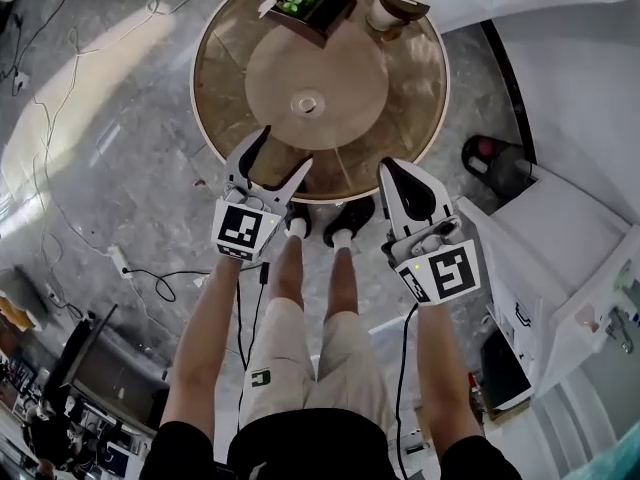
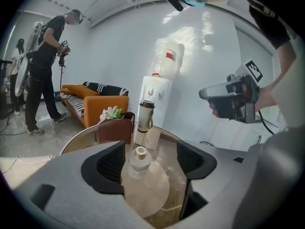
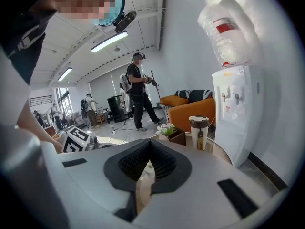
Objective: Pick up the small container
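The small container (image 1: 306,103), a clear squat bottle with a gold cap, stands upright on a pale disc at the middle of the round table (image 1: 225,88). My left gripper (image 1: 283,150) hovers over the table's near edge, short of the container, jaws open and empty. In the left gripper view the container (image 2: 139,168) shows ahead between the two dark pads (image 2: 112,163), untouched. My right gripper (image 1: 397,168) hangs by the near right rim. Its jaws are shut with nothing in them, and the pads (image 3: 162,161) meet in the right gripper view.
A dark box with flowers (image 1: 310,3) and a lidded tumbler (image 1: 397,3) stand at the table's far side. A water dispenser (image 2: 159,99) is behind the table, an orange sofa (image 2: 95,104) to the left. People stand in the room. Cables (image 1: 150,278) lie on the floor.
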Demonstrator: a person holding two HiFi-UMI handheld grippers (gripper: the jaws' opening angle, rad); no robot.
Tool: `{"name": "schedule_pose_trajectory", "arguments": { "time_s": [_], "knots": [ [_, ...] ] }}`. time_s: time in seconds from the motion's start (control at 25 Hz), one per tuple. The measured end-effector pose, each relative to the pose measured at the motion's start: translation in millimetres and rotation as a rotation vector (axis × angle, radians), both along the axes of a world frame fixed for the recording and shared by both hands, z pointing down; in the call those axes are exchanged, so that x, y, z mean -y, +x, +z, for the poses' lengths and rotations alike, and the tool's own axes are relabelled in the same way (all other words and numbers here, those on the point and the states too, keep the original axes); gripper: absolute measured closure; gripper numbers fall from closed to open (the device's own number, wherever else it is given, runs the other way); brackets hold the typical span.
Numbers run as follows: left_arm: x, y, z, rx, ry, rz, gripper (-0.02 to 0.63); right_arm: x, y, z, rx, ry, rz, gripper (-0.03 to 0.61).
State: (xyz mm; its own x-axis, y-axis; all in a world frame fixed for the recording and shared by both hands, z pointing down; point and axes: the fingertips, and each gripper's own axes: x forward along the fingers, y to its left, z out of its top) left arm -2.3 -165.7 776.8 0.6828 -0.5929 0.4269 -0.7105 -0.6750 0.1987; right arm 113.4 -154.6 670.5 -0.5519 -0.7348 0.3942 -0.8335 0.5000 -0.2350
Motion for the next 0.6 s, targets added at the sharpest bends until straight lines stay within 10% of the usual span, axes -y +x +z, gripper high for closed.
{"name": "schedule_pose_trajectory", "arguments": {
  "time_s": [0.6],
  "knots": [
    [26.7, 28.6, 106.8, 0.113, -0.010, 0.065, 0.253, 8.5, 1.7, 35.6, -0.005, -0.023, -0.002, 0.577]
  ]
}}
